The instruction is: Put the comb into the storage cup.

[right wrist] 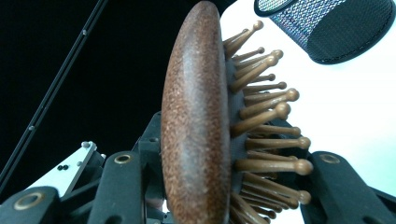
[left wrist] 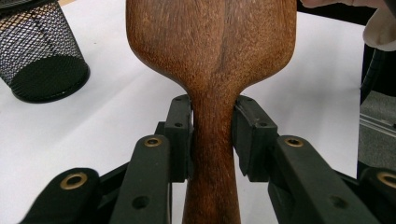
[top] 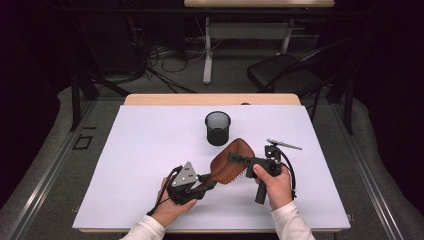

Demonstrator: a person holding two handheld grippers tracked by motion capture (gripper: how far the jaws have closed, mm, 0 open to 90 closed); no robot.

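A brown wooden hairbrush (top: 231, 162) is held off the white table (top: 145, 150) between both grippers. My left gripper (top: 207, 181) comes in from the lower left, and in the left gripper view its pads (left wrist: 180, 126) sit against the narrow neck of the brush handle (left wrist: 212, 154). My right gripper (top: 236, 159) reaches in from the right and is shut across the oval head (right wrist: 196, 116): one jaw lies on the smooth back, the other on the side with the wooden bristles (right wrist: 266, 112). The brush stands edge-on in the right gripper view.
A black mesh cup (top: 218, 128) stands upright on the table just behind the brush, mouth open. Beyond the far edge are a black chair (top: 285, 70), a desk's legs and cables on the floor. White table surface lies left and right of the hands.
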